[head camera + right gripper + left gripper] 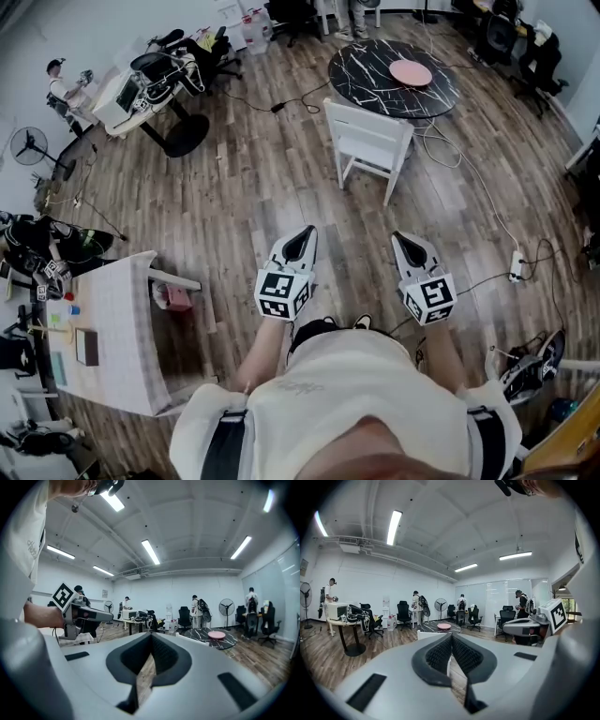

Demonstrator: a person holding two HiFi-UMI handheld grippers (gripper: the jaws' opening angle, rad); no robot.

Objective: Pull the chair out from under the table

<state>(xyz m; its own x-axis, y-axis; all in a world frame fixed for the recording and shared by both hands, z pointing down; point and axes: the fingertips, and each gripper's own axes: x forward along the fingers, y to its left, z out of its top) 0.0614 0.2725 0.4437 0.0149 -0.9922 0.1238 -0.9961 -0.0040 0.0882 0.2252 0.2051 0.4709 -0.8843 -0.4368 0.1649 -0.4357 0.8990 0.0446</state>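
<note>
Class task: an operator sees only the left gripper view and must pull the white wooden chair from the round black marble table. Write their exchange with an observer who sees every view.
Operator: How does the chair stand?
Observer: In the head view, the white wooden chair stands at the near edge of the round black marble table, its back toward us.
Operator: Is the right gripper free?
Observer: Yes, the right gripper is shut with nothing between its jaws.
Operator: Any obstacles ahead?
Observer: A white power strip lies right of the path to the chair.
</note>
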